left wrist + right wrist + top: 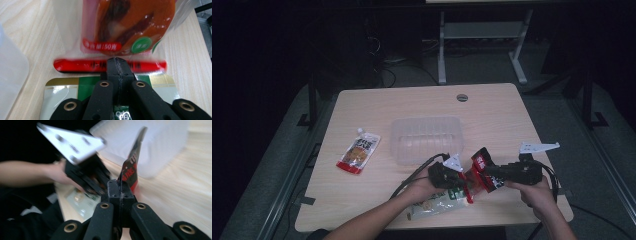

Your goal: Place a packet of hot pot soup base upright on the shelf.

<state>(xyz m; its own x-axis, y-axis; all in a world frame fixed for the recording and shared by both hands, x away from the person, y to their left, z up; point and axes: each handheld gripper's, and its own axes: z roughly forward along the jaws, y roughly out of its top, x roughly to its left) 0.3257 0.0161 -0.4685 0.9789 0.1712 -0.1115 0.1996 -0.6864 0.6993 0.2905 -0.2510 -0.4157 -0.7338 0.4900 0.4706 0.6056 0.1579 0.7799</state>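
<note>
Evidently both the left gripper and the right gripper are pinching the limp, light, crinkly red snack packet by its edges, just in front of the clear tub, so its slick seams are likely offering the firmest purchase.

A glossy red plastic food pouch catches the light above a pale, matt wood-grain counter. Beyond it sits a frosted, translucent plastic tub. The near green-and-gold packet looks shiny, the claws matt black plastic.

The right gripper pinches the red packet's edge; the clear container stands beyond, the left gripper left.
</note>
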